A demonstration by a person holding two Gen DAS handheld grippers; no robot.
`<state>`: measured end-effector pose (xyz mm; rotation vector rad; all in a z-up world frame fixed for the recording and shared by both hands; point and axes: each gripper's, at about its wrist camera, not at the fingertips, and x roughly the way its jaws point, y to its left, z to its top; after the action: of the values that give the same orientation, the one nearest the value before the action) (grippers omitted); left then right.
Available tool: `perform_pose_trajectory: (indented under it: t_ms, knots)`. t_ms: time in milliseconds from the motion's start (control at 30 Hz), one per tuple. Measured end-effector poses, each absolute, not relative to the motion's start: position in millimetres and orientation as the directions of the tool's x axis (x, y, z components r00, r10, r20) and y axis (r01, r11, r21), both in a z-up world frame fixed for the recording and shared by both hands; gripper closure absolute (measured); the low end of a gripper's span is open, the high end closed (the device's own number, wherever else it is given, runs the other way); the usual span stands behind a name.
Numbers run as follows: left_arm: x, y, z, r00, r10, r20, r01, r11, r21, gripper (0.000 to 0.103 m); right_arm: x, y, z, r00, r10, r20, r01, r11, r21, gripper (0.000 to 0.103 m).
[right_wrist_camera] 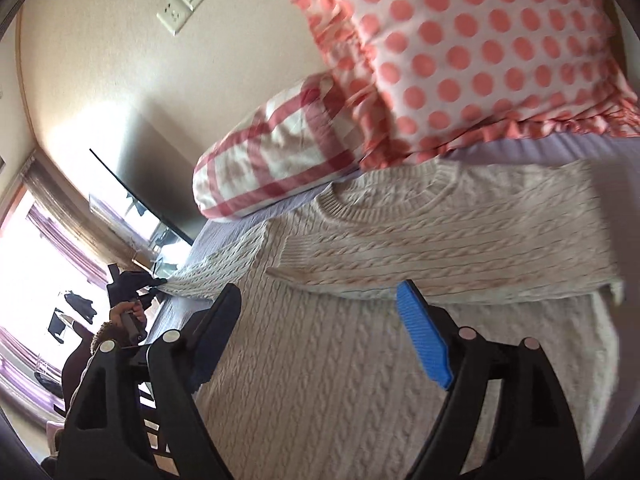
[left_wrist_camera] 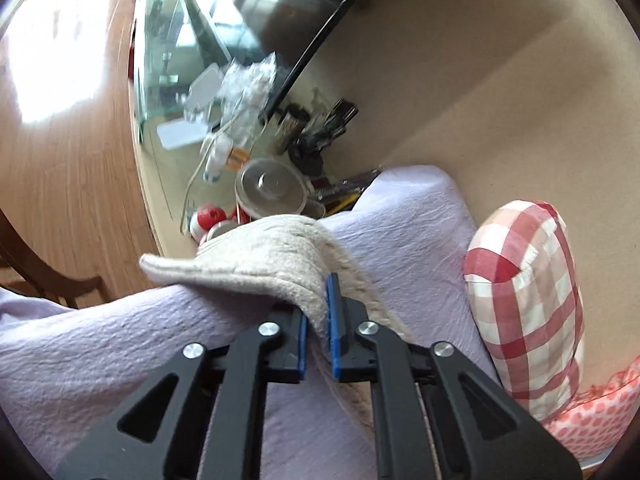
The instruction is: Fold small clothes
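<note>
Left wrist view: my left gripper [left_wrist_camera: 318, 320] is clenched on a cuff of the cream sweater [right_wrist_camera: 360, 360], lifted over the lilac bedspread [left_wrist_camera: 120, 352]. Right gripper [right_wrist_camera: 320, 316] hangs released w/ jaws spread above the knit. One sleeve [right_wrist_camera: 440, 252] already lies folded across the chest, so I'd say approx halfway; other sleeve & body fold remain.

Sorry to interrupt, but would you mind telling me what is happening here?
A person is folding a cream cable-knit sweater on a lilac bedspread, one tool in each hand. The left tool is shut on a sleeve, holding it off the bed. The right tool hovers open over the sweater's body. One sleeve already lies folded across the chest.
</note>
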<state>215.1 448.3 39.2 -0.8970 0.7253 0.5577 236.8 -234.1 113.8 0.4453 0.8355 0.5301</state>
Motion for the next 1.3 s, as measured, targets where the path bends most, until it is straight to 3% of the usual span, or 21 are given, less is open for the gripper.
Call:
perform_pose_trajectory:
  t_ms: [133, 233, 333, 467, 633, 700, 733, 767, 867, 1067, 1300]
  knots:
    - [239.5, 363.9, 106.9, 0.674, 0.259, -0.692, -0.602, 0.736, -0.31, 0.097, 229.6, -276.7, 116.6, 0.627, 0.56, -0.542, -0.227, 0.796, 0.561, 0.019]
    - [260.9, 265.5, 147.6, 0.753, 0.178, -0.634, -0.409, 0.881, -0.238, 0.097, 226.3, -311.9, 109.9, 0.669, 0.525, -0.525, -0.162, 0.793, 0.587, 0.018]
    - [274.9, 147.0, 168.6, 0.803, 0.012, -0.595, -0.151, 0.971, -0.184, 0.097, 223.9, -343.3, 96.5, 0.693, 0.48, -0.539, -0.083, 0.795, 0.601, 0.018]
    - [279.4, -12.3, 148.3, 0.747, -0.237, -0.621, 0.195, 0.971, -0.135, 0.095, 215.5, -375.1, 78.8, 0.7, 0.445, -0.559, -0.005, 0.785, 0.619, 0.018]
    - [254.2, -144.3, 63.1, 0.492, -0.38, -0.784, 0.495, 0.862, -0.107, 0.091, 212.3, -395.8, 64.0, 0.684, 0.43, -0.589, 0.052, 0.778, 0.627, 0.019]
    - [241.0, -142.7, 57.2, 0.465, -0.411, -0.784, 0.53, 0.839, -0.126, 0.09, 213.7, -395.8, 63.0, 0.676, 0.447, -0.586, 0.036, 0.774, 0.632, 0.019]
    - [230.3, -133.8, 60.7, 0.465, -0.436, -0.771, 0.542, 0.829, -0.141, 0.083, 213.9, -394.8, 62.8, 0.674, 0.452, -0.584, 0.028, 0.774, 0.632, 0.019]
    - [220.2, -120.7, 67.2, 0.476, -0.453, -0.754, 0.545, 0.825, -0.152, 0.068, 217.5, -392.0, 63.1, 0.67, 0.459, -0.583, 0.016, 0.776, 0.63, 0.021]
    - [196.3, -79.4, 87.4, 0.549, -0.448, -0.706, 0.51, 0.849, -0.141, 0.053, 234.3, -377.3, 62.1, 0.645, 0.493, -0.584, -0.016, 0.772, 0.635, 0.032]
    - [160.3, 4.4, 91.4, 0.627, -0.335, -0.703, 0.355, 0.927, -0.124, 0.045, 287.8, -323.1, 63.0, 0.561, 0.543, -0.625, -0.061, 0.78, 0.623, 0.038]
    - [130.2, 41.5, 70.9, 0.596, -0.333, -0.731, 0.303, 0.936, -0.18, 0.044, 349.1, -281.9, 29.7, 0.487, 0.54, -0.686, 0.058, 0.764, 0.642, 0.057]
